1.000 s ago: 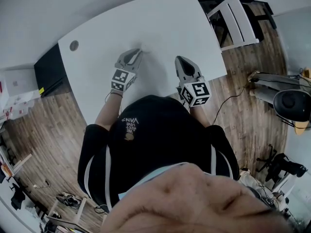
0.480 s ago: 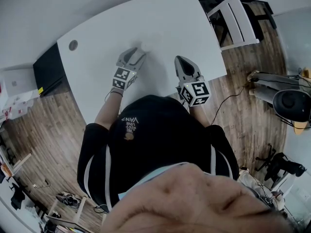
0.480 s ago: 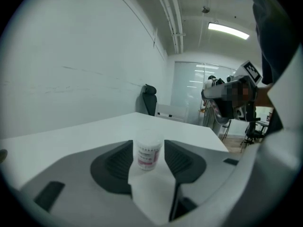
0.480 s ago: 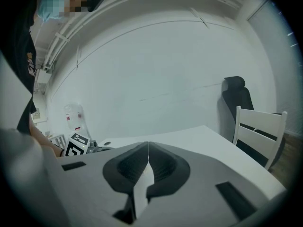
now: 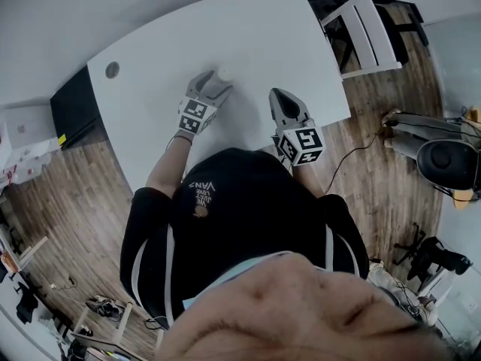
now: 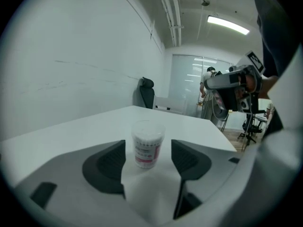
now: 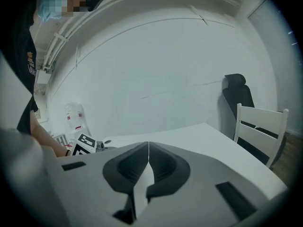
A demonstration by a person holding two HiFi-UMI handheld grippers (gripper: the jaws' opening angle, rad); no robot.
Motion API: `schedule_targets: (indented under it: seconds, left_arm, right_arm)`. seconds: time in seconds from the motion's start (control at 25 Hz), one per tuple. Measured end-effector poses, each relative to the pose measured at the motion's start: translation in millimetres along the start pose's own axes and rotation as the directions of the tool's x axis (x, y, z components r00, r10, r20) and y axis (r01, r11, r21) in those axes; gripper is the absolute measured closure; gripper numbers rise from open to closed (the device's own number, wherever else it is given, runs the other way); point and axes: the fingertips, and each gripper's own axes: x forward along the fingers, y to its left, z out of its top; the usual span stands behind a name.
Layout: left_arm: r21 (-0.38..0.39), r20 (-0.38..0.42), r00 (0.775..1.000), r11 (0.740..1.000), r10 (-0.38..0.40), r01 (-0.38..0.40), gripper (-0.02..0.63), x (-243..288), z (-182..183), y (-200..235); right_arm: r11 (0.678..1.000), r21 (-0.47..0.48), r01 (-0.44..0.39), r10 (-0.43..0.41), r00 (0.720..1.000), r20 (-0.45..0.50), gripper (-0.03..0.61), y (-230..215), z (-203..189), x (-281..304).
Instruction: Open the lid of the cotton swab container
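Left arm: the bare forearm (image 5: 161, 173) reaches forward from the black sleeve, across the near edge of the white bench (image 5: 255, 36), angled slightly to the right. It carries the left hand-held gripper (image 5: 211, 86) low over the bench top.

Left hand-held gripper: the jaws stand wide and are opening. The cotton swab container (image 6: 147, 143) stands upright on the bench between the two dark pads (image 6: 108, 161), with a clear gap on either side, so neither pad touches it. Its clear lid appears to be in place. In the head view the container (image 5: 223, 75) sits just past the jaw tips, toward the middle of the bench.

Right arm: mostly hidden behind the person's body. The right hand-held gripper (image 7: 148, 159) is held to the right of the left one, near the bench's front edge and well apart from the container.

Right hand-held gripper: the jaws are pressed fully together with nothing between them.
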Motion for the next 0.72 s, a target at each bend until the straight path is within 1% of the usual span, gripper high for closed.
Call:
schedule_targets:
  seconds: [0.12,0.28,0.6,0.72]
  left_arm:
    - [0.008,-0.007,1.000,1.000,-0.002,0.002,0.336,8.0,-0.2,0.2]
    - [0.002,-0.013,1.000,1.000,0.011,-0.011,0.336,17.2,2.9,0.7]
    - [0.031,-0.072,0.997,1.000,0.004,-0.002,0.336,30.9,-2.8,-2.2]
    - [0.029,-0.085,0.996,1.000,0.003,0.000,0.336,34.5,-3.2,-1.7]
  right_arm:
    - [1.000,-0.008,-0.005,0.005,1.000,-0.006,0.566,0.8,-0.6,0.7]
    - [1.000,0.015,-0.003,0.003,1.000,-0.006,0.566,-2.6,-0.4,-1.4]
    - [1.000,0.020,-0.005,0.005,1.000,-0.017,0.566,-0.9,-2.9,-0.9]
    - [1.000,0.022,-0.005,0.006,1.000,-0.017,0.566,1.1,-3.3,-0.6]
